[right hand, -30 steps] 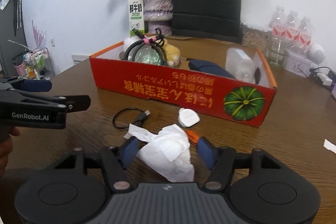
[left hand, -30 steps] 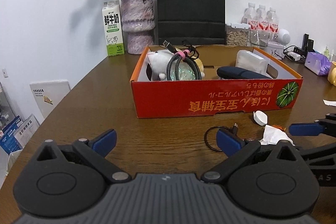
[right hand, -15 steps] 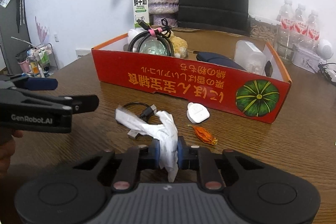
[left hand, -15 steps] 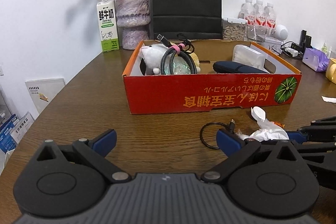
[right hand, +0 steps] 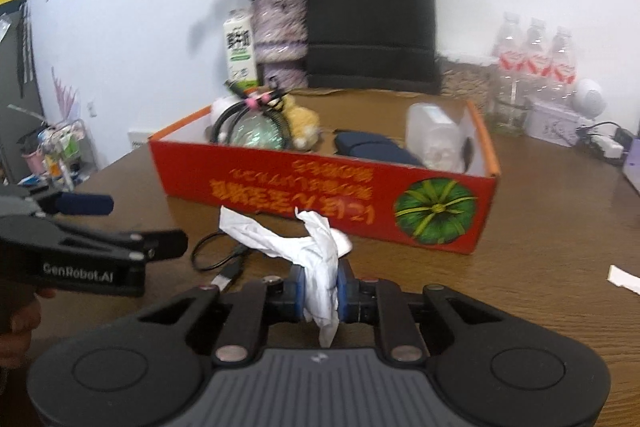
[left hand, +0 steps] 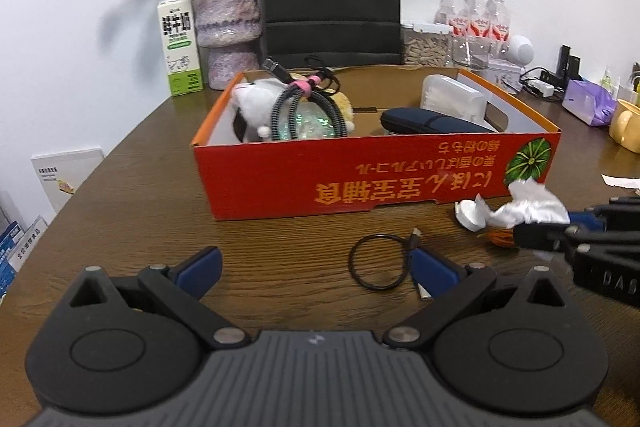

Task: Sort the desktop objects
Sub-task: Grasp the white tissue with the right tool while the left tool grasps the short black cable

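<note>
**Tissue pinched, several bits left outside the box**

While the crumpled white tissue (right hand: 316, 259) sits clamped between the blue pads of the right tool (right hand: 319, 293), it hangs clear of the tabletop (left hand: 280, 259), just in front of the red cardboard box (left hand: 372, 173) and not yet over it. That tool's jaws have just been closing and are now pressed together on the paper, so this item looks picked up but not delivered; whether it is meant for the box or for rubbish I cannot tell. Inside the box lie a coiled cable with a pink tie (left hand: 306, 107), a white plush toy (left hand: 256, 101), a dark case (left hand: 428, 121) and a clear plastic container (left hand: 452, 97), which suggests much of the sorting is done. Left loose on the tabletop are a thin black cable loop (left hand: 378, 261), a white round cap (left hand: 470, 213) and a small orange scrap (left hand: 500, 237). The left tool (left hand: 316, 267) hovers low with jaws spread wide, holding nothing
</note>
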Demonstrator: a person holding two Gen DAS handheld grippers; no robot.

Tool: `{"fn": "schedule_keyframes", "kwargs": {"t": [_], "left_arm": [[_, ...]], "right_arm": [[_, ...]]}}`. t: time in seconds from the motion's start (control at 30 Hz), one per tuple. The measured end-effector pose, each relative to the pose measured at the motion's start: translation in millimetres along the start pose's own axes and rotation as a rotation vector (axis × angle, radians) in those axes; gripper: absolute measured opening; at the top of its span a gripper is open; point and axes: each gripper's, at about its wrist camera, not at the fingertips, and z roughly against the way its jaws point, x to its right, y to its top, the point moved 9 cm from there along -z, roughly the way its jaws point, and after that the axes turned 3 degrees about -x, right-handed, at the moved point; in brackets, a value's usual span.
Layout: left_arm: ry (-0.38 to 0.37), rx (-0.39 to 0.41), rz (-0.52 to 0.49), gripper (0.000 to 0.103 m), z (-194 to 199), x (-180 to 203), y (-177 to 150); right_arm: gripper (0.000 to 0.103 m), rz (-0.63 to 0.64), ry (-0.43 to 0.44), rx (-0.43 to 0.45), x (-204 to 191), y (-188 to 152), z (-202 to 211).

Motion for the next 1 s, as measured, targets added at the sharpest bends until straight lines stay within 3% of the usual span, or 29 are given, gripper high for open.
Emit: {"fn": "schedule_keyframes", "kwargs": {"t": [0.4,0.5,0.67,0.8,0.93,1.0], "left_arm": [[-0.041,-0.042,-0.019,0.103,-26.3,25.3,6.0],[-0.063,-0.037,-0.03,0.09,-27.9,33.0,8.6],[-0.098,-0.061,-0.052,0.056,-34.9,46.0,7.1],[-0.121,-0.079,-0.058,0.042,-40.2,52.9,4.8],[-0.143,-0.082,-0.058,0.016,-42.1,57.1,4.1],[-0.156,-0.081,-0.065,0.011,-41.7,59.9,4.0]], "right_arm": [[0.015,-0.047,-0.051,0.016,34.0,-0.5,-0.2],[0.015,-0.052,-0.052,0.018,37.5,0.1,-1.7],[0.015,-0.056,-0.046,0.022,41.5,1.0,-4.0],[0.015,-0.063,-0.04,0.022,44.2,0.4,-5.9],[0.015,-0.065,-0.031,0.02,44.4,-1.0,-7.6],[0.015,-0.065,-0.027,0.018,44.0,-2.2,-8.1]]}}
